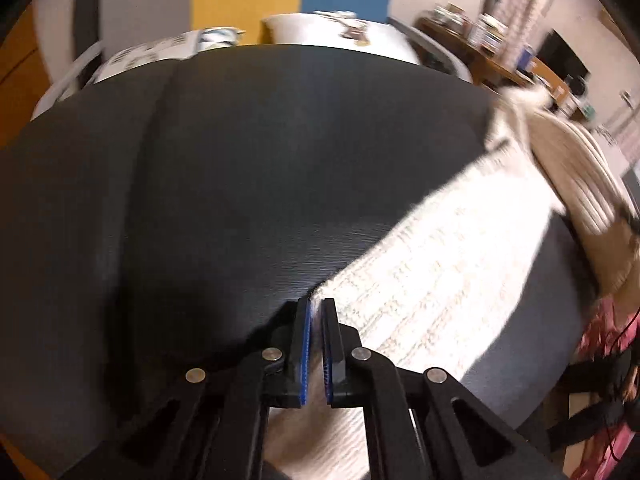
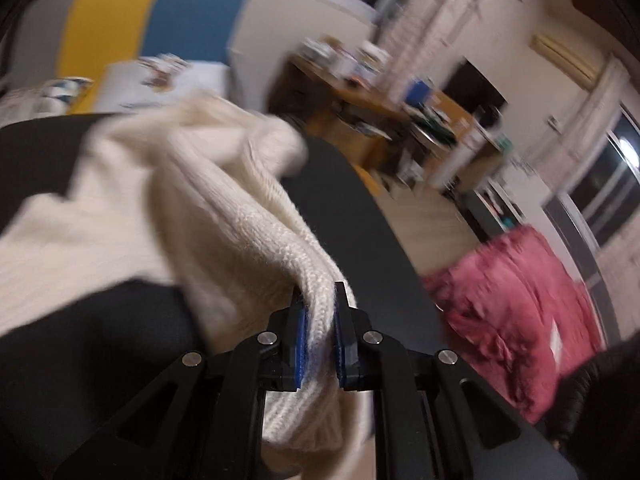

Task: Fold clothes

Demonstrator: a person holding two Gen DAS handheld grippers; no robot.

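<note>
A cream knitted sweater [image 1: 436, 264] stretches over the black table [image 1: 248, 168], running from my left gripper up toward the right. My left gripper [image 1: 317, 308] is shut on the sweater's edge, cloth pinched between its blue pads. In the right wrist view the same sweater [image 2: 224, 216] is bunched and lifted, its ribbed hem caught in my right gripper [image 2: 318, 300], which is shut on it. Part of the sweater hangs below both grippers, out of sight.
The table's right edge [image 2: 384, 224] drops to a wooden floor. A pink blanket [image 2: 516, 292] lies on the floor at the right. A cluttered wooden desk [image 2: 384, 108] stands behind. A white chair with papers [image 1: 344, 36] sits beyond the table's far edge.
</note>
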